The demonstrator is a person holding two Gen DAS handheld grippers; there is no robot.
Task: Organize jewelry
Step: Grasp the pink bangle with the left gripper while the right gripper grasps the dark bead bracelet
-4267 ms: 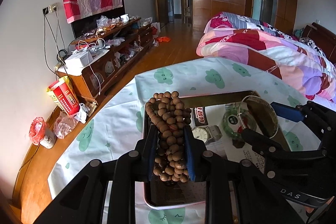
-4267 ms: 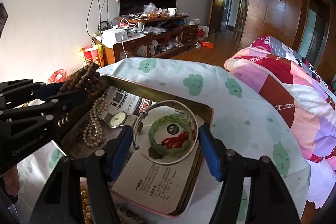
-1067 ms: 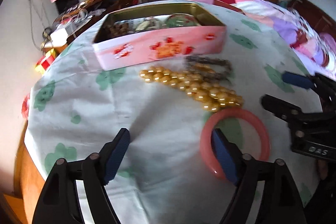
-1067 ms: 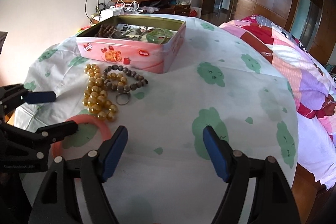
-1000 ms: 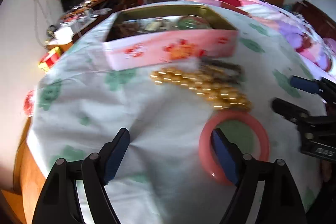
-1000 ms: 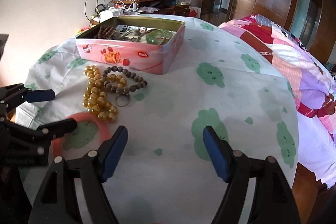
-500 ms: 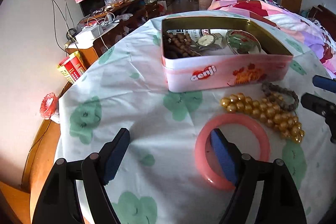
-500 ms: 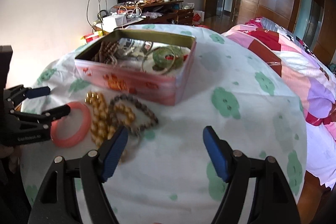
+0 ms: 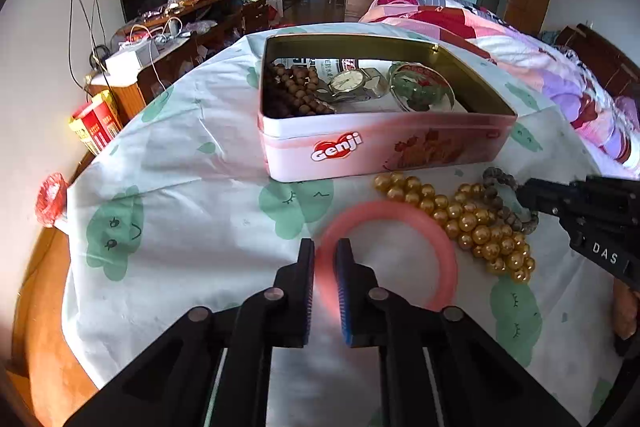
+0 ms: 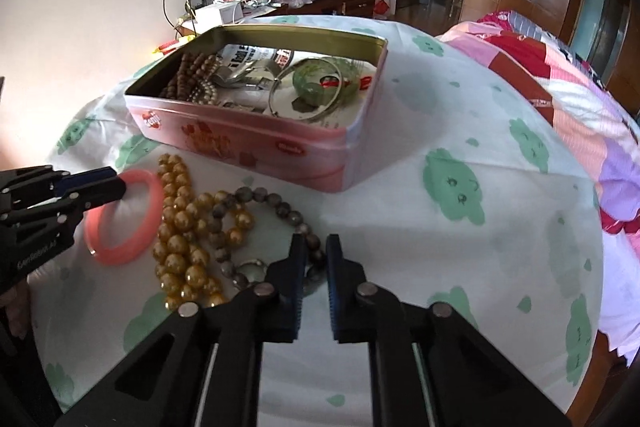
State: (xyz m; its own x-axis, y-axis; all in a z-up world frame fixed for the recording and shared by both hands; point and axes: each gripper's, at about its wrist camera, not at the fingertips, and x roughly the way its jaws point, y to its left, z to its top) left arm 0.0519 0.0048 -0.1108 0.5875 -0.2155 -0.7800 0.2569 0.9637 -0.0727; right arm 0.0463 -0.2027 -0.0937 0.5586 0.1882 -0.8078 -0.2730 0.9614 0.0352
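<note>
A pink bangle lies on the tablecloth in front of the pink tin. My left gripper is closing, and its pads press on the bangle's near rim. Right of the bangle lie a gold bead strand and a dark bead bracelet. In the right wrist view my right gripper is closing with its pads on the near beads of the dark bead bracelet. The left gripper shows at the left on the bangle. The tin holds wooden beads, a watch and a green bangle.
The table carries a white cloth with green clouds. Its edge drops off at the left. A bed with a pink quilt stands to the right. A cluttered low cabinet lines the far wall.
Both pairs of jaws have gone from wide apart to nearly together. The left ones now pinch the pink bangle's rim, and the right ones pinch the dark bead bracelet.
</note>
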